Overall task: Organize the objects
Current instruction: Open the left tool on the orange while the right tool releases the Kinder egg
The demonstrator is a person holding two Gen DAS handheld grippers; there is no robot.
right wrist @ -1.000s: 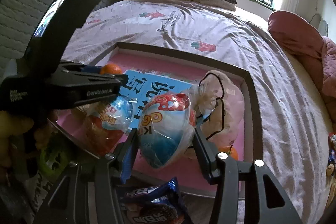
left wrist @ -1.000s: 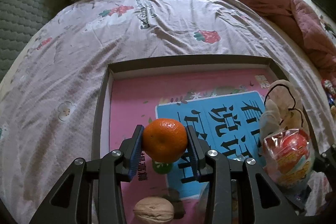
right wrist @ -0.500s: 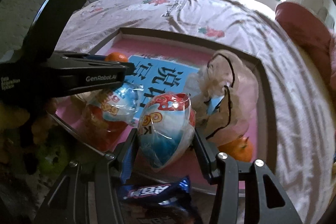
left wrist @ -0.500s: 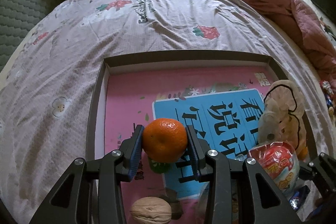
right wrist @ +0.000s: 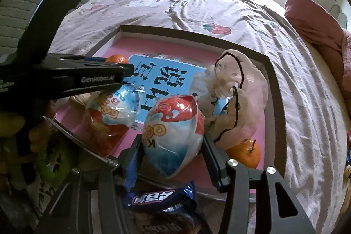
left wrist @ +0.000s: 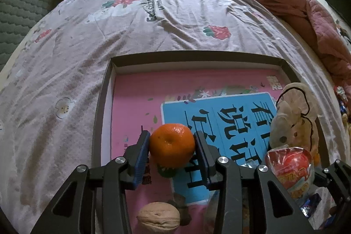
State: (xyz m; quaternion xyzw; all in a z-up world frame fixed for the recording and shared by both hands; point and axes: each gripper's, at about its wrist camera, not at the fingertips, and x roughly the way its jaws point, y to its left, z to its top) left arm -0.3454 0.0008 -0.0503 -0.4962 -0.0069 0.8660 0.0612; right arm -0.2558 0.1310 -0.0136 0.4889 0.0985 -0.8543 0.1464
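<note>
Left wrist view shows the left gripper (left wrist: 172, 151) with a small orange (left wrist: 172, 148) sitting right between its two fingers. The jaws are opening now. The left pad looks like it just touches the peel, and a thin gap shows at the right pad. The orange sits low over the pink floor of the box (left wrist: 103, 106), and I cannot tell if it rests there. A walnut (left wrist: 158, 219) lies closer to the camera than the fingertips. A soft toy (left wrist: 294, 120) sits off to the right of the fingers.

The orange is likely light and a bit squishy. Its peel is bumpy, so it should not slip much, but it is round and could roll once let go. The widest part, side to side, is the best place to hold it, just where the pads are now. It is bright orange and shiny, with a little dimple facing the camera.

Right wrist view shows the right gripper (right wrist: 173, 154) clamped on a wrapped egg treat (right wrist: 173, 135). Its fingers press both sides of the shiny wrapper. The egg is red on top and white and blue lower down. The wrapper looks slippery and crinkly, and the egg inside may crack if squeezed hard. Another wrapped egg (right wrist: 116, 109) lies left of the fingers, and a second orange (right wrist: 246, 152) lies just right of them, half under the soft toy.
</note>
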